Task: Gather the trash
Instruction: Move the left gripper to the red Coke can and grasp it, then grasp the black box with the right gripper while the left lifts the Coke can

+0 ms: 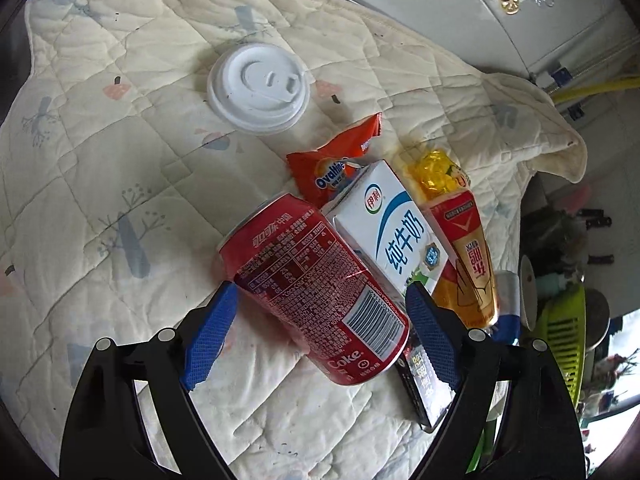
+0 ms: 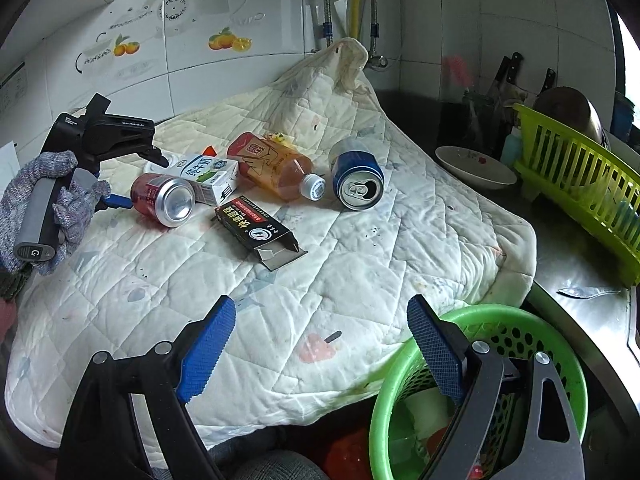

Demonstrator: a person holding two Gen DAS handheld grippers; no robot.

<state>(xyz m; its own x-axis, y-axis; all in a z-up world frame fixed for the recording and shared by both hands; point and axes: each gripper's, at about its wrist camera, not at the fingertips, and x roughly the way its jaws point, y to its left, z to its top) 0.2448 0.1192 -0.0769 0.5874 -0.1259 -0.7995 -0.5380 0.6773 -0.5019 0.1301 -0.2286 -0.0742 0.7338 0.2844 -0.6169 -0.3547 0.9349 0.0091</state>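
Quilted cloth (image 2: 360,240) edge meets basket (image 2: 576,364); both grippers spread, left gripper (image 1: 320,320) seemingly straddling red can (image 1: 316,284).

cola can (image 1: 316,288) hemmed by milk carton (image 1: 394,226); quilt (image 2: 320,280) front bare

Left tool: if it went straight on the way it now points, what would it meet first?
The red Coke can, lying on its side on the quilt. The left tool is open, and the can already sits between its blue fingers. The milk carton lies just beyond, though depth is hard to judge.
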